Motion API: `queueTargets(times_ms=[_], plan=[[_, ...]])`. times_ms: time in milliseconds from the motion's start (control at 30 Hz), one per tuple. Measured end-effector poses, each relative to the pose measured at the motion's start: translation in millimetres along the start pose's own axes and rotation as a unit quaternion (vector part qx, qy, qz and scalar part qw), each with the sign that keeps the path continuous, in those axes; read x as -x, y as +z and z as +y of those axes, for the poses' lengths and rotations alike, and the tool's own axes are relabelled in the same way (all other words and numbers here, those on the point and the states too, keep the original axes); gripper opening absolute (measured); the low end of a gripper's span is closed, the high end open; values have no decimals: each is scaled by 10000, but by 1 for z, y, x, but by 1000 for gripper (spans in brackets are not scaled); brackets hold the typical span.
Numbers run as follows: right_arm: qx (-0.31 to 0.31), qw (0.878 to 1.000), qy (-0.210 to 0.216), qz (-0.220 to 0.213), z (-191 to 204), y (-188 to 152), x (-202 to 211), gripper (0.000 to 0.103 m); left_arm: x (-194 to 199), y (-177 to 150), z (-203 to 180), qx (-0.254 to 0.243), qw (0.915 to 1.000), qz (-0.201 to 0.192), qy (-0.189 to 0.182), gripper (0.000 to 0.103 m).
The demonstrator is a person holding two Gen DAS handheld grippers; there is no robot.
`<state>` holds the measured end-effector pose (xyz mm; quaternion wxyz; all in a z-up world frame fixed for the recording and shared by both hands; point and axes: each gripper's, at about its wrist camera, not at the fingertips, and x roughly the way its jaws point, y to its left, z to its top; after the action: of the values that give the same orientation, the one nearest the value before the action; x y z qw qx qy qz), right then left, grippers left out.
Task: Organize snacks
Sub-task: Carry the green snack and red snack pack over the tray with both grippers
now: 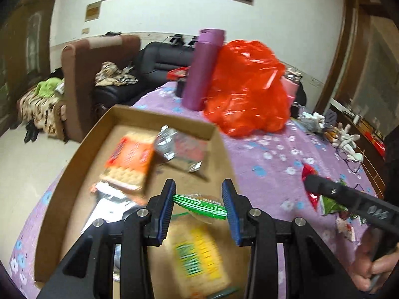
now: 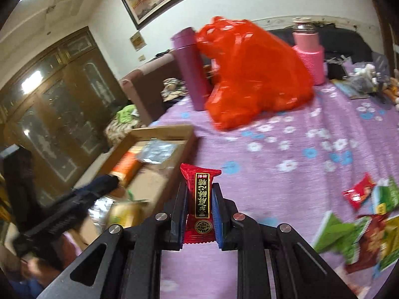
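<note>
A shallow cardboard box (image 1: 62, 194) (image 2: 119, 147) sits on the purple flowered cloth. It holds an orange cracker pack (image 1: 129, 159), a silver packet (image 1: 174, 147), a yellow-green cracker pack (image 1: 199, 251) and a green-edged snack (image 1: 199, 205). My left gripper (image 1: 199, 189) hangs open over the box, just above the green-edged snack. My right gripper (image 2: 199, 191) is shut on a red candy packet (image 2: 200, 199), held above the cloth beside the box's right wall. The right gripper also shows in the left wrist view (image 1: 309, 179). Loose snack packets (image 2: 359, 229) lie at the right.
A red plastic bag (image 1: 249, 87) (image 2: 254, 74), a purple flask (image 1: 202, 69) and a pink bottle (image 2: 309, 52) stand at the back of the table. Small clutter and white gloves (image 1: 346, 139) lie at the far right. Sofas stand behind the table.
</note>
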<state>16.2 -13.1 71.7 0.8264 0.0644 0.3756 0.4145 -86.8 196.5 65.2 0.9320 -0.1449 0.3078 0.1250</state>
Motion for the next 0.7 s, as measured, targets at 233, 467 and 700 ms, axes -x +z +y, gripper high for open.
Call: queueTargets(times_ms=[233,467,700], plan=[[74,9993,266,255,51,5,-34,21,2,-9,18,83,9999,-87,-14,38],[151,9989,151,424,69,1,-60,21,4,-10,32,363,9989,-195,-224,38],[203,9975,-2,672,77,-14,-82,21,7,-11,44,665,9971,-291,-227,37]])
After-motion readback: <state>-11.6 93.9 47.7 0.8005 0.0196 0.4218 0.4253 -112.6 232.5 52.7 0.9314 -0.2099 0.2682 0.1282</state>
